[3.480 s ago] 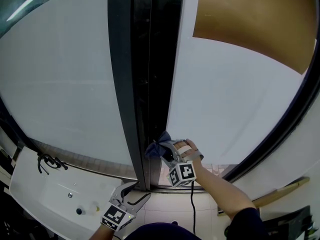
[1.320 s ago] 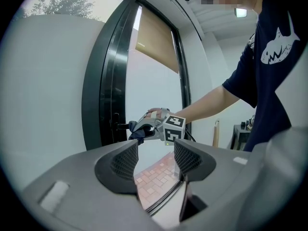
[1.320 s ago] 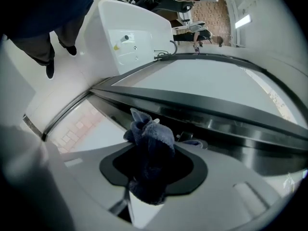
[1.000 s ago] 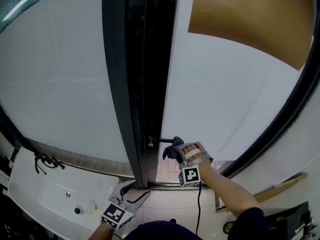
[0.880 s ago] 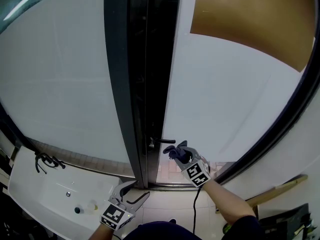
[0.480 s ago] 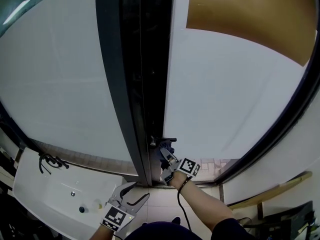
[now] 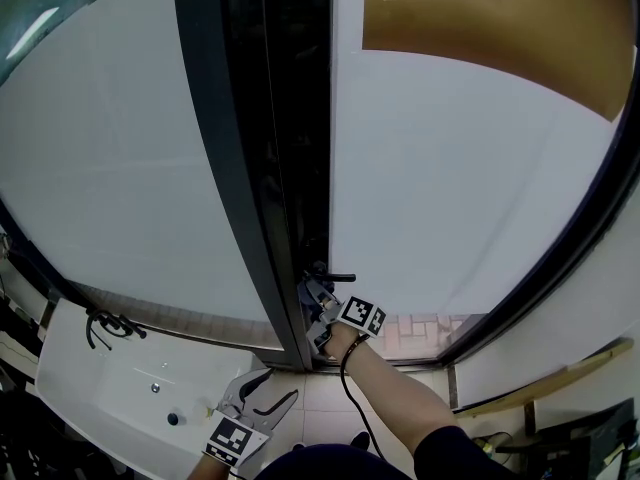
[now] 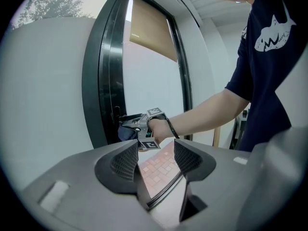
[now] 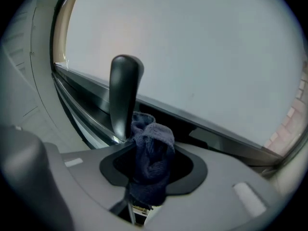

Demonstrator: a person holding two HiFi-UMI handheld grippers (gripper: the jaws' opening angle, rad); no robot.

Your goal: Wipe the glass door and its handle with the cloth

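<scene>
One cloth (image 9: 150, 153) is clamped in the right gripper (image 7: 322, 306) at one handle (image 9: 124, 93); the left gripper (image 8: 156, 162) is held wide apart.

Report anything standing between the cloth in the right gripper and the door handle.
Nothing visible does. The right gripper is shut on the cloth, and the cloth's top lies right beside the handle, seemingly touching it.

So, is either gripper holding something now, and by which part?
The right gripper holds the blue cloth by its bunched middle, beside the door handle. The left gripper is open and empty.
</scene>
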